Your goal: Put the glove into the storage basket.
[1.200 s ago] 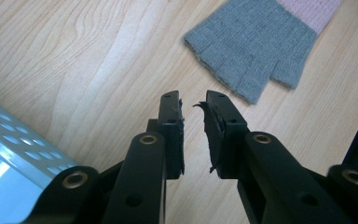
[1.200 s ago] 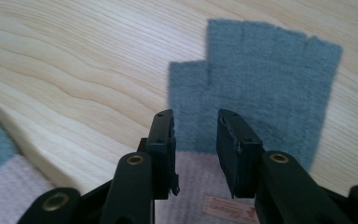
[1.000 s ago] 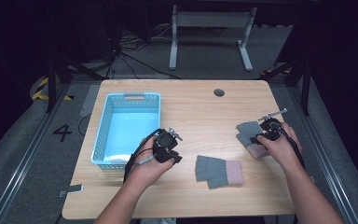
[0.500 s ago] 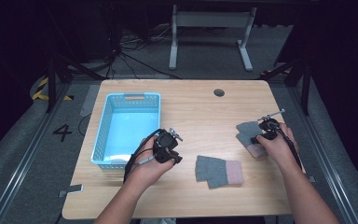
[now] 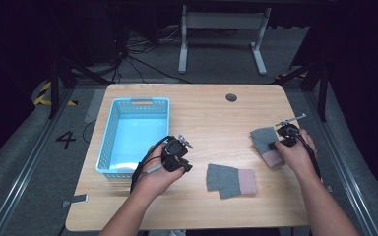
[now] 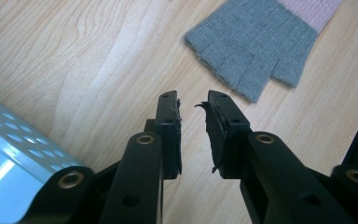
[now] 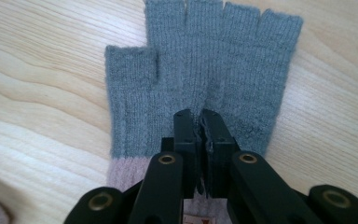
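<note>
I count two grey fingerless gloves: my right gripper [image 7: 200, 122] pinches one glove [image 7: 205, 70] at frame right; second glove [image 5: 230, 180] lower centre; left gripper [image 6: 192, 107] slightly parted, empty.

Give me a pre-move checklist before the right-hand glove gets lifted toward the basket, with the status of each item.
1. Right gripper pinched on the grey knitted fingerless glove with a pink cuff: ok, jaws shut on a fold of the knit.
2. Grip firm enough to lift: cannot tell, only a little fabric is caught.
3. Light blue perforated plastic basket free to receive: ok, its inside looks bare.
4. Left gripper free: ok, jaws apart and holding nothing.
5. Second grey and pink glove flat on the light wooden table, apart from both grippers: ok.
</note>
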A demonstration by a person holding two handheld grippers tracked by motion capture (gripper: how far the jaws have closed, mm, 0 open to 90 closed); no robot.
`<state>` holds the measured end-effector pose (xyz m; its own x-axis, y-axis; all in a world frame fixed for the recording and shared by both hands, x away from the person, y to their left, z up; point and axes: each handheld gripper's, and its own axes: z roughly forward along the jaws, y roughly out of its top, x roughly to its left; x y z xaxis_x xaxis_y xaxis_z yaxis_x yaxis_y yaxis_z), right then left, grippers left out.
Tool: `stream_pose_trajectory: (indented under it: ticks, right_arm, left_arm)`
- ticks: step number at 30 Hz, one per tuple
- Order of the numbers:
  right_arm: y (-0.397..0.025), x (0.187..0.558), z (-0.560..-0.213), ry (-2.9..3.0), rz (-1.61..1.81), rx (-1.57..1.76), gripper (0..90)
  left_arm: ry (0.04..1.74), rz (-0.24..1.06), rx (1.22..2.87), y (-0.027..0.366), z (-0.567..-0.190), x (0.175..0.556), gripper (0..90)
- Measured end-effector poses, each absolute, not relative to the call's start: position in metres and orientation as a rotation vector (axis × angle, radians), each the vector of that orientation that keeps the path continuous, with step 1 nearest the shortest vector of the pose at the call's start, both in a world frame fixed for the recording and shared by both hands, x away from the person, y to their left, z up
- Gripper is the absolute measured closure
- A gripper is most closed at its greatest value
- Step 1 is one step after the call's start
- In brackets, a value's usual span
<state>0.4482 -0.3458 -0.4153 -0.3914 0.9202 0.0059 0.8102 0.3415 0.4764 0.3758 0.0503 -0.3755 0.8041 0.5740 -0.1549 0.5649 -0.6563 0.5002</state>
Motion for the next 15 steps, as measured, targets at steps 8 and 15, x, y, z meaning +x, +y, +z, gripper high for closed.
stream_pose_trajectory:
  ticks: [8,15]
  right_arm:
    - [-0.339,0.436,-0.398,2.353,0.656,1.49,86.4]
    - [-0.325,0.419,-0.38,2.39,0.716,1.401,86.2]
  left_arm:
    - [0.832,0.023,2.452,0.049,-0.375,0.375,75.0]
    - [0.817,-0.005,2.437,0.05,-0.374,0.375,73.4]
